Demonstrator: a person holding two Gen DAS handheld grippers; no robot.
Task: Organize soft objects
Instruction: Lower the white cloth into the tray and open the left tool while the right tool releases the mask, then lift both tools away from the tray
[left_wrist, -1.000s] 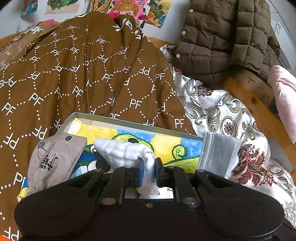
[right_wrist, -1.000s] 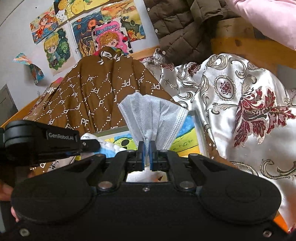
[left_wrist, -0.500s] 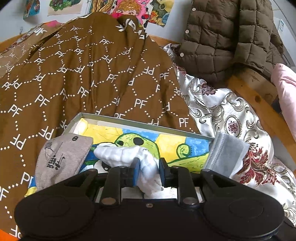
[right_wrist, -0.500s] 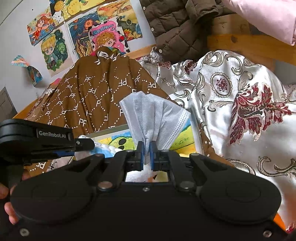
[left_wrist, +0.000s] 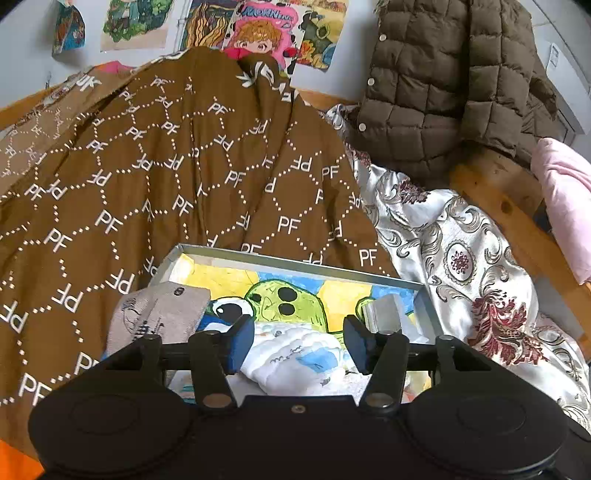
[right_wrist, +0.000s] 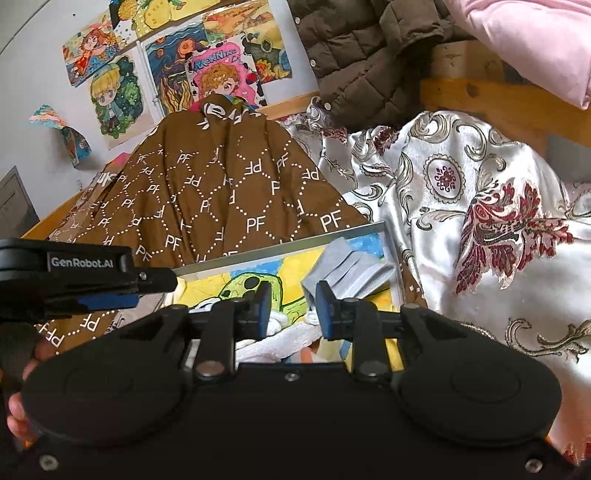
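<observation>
- The brown "PF" cloth (left_wrist: 192, 177) lay heaped behind the tray, reaching up to the wall drawings (right_wrist: 207, 70).
- The silver floral cloth (left_wrist: 461, 258) spread to the right of the tray; a quilted brown jacket (left_wrist: 443, 85) sat behind it.
- The tray (left_wrist: 295, 263), shallow and metal-rimmed with a cartoon picture on its floor, held all three soft items.
- The grey pouch (left_wrist: 162, 314) rested over the tray's left edge.
- The white cloth (left_wrist: 295, 354) lay on the tray floor near its front.
- The grey face mask (right_wrist: 347, 271) lay crumpled in the tray's right rear corner.
- The left hand-held gripper (left_wrist: 299, 341) had just been opening; its jaws stood released either side of the white cloth, pads clear of it.
- The right hand-held gripper (right_wrist: 291, 308) had just been opening; jaws parted, released, in front of the mask.
</observation>
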